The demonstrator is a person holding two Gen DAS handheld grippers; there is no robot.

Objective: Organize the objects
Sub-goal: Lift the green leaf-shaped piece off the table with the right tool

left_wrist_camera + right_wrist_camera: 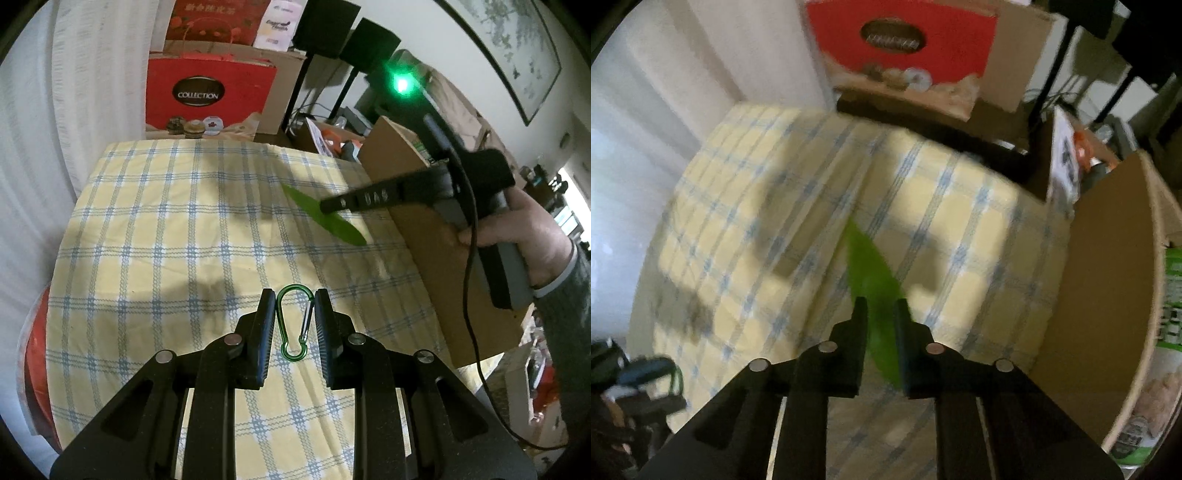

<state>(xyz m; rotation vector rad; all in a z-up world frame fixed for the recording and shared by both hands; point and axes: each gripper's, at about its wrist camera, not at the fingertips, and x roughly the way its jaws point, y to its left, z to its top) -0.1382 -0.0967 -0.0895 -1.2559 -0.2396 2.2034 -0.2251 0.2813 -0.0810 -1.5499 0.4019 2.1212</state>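
Observation:
A green carabiner (293,321) with a silver gate sits between the blue-padded fingers of my left gripper (294,293), which is shut on it from both sides, low over the checked cloth (166,221). A flat green leaf-shaped piece (310,206) lies farther back on the right. My right gripper (325,207), held by a person's hand (535,236), comes down on its middle. In the blurred right wrist view the green piece (868,266) fills the gap between the fingers of that gripper (881,306), pointed end away from me.
A tall cardboard box (424,229) (1100,277) stands against the table's right edge. A red gift bag (207,92) and black speakers on stands (369,40) are behind the table. White curtain hangs at the left. A cable (469,258) trails from the right gripper.

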